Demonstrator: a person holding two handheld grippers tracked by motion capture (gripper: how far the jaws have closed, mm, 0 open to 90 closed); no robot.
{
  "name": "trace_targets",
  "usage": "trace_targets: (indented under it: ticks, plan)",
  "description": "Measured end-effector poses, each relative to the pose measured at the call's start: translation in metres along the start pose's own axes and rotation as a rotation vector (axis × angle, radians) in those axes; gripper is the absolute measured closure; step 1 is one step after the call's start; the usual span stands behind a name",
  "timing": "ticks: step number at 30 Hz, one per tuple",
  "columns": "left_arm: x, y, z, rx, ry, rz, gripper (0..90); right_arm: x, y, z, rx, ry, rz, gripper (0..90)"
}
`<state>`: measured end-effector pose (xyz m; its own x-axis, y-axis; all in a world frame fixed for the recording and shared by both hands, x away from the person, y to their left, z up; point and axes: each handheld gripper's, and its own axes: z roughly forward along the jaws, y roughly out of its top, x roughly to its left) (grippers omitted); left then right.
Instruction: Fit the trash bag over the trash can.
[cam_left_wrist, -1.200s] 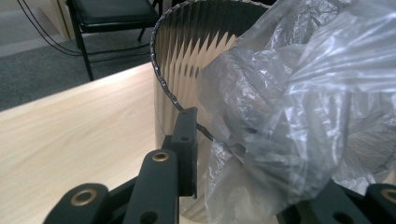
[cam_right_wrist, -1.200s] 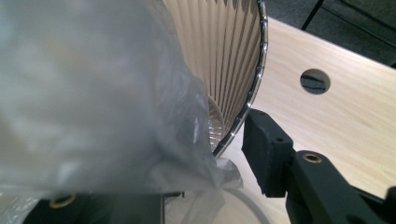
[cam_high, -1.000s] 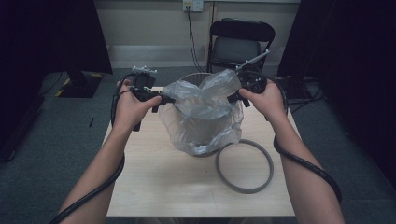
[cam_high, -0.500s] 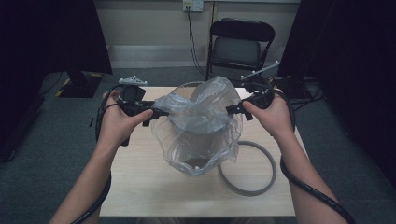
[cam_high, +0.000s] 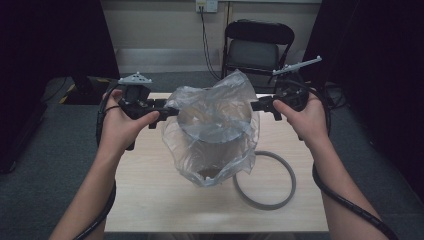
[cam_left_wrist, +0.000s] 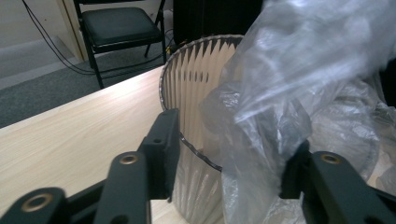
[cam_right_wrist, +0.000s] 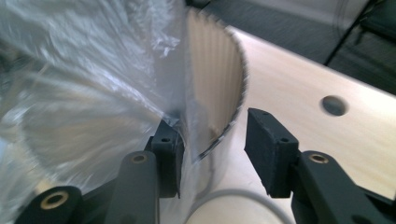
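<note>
A clear plastic bag (cam_high: 212, 132) is being fitted as a liner into a pleated, wire-rimmed bin (cam_left_wrist: 198, 88) that stands at the middle of the pale wooden worktop (cam_high: 150, 195), and over the last second the bag has been lifted and spread, so that its mouth now billows above the bin rim instead of slumping around it. The left gripper (cam_high: 167, 111) is held at the bag's left edge and the right gripper (cam_high: 255, 105) at its right edge, both having risen and drawn slightly apart since a second ago. In the left gripper view the jaws stand about half open astride the bin rim with bag film bunched between them, having just been closing a little; a firm pinch cannot be confirmed. In the right gripper view the jaws have just been closing too, yet a clear gap remains, with the rim and a fold of film between the pads and only the left pad touching the film. A grey ring (cam_high: 265, 180) (presumably the hoop meant to clamp the liner) lies flat on the worktop to the near right of the bin, untouched. The change suggests the film is being regripped and opened so it can be drawn over the rim; that step appears unfinished.
</note>
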<state>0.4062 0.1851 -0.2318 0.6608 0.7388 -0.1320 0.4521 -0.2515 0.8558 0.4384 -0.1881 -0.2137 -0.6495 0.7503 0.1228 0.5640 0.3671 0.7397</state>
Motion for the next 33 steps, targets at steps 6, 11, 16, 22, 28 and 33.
trace_targets:
  ticks: [6, 11, 16, 22, 28, 33]
  plan:
    - [0.009, 0.003, -0.002, -0.008, -0.003, -0.038, 71.3, -0.008, 0.001, 0.006, 0.021, -0.006, 0.010, 80.7]
    - [0.020, 0.002, 0.008, 0.019, 0.004, -0.072, 80.5, -0.020, 0.005, 0.016, 0.045, -0.028, 0.027, 84.7]
    - [0.036, 0.002, 0.024, 0.051, -0.001, -0.098, 83.0, -0.030, 0.006, 0.026, 0.061, -0.026, 0.038, 84.2]
    - [0.052, -0.003, 0.044, 0.073, -0.017, -0.140, 83.9, -0.044, 0.007, 0.047, 0.085, -0.018, 0.056, 83.4]
    - [0.062, -0.009, 0.061, 0.104, -0.016, -0.142, 84.1, -0.055, 0.005, 0.068, 0.123, -0.009, 0.076, 83.4]
    - [0.061, -0.015, 0.074, 0.134, -0.039, -0.153, 86.0, -0.056, -0.001, 0.087, 0.157, 0.010, 0.075, 84.5]
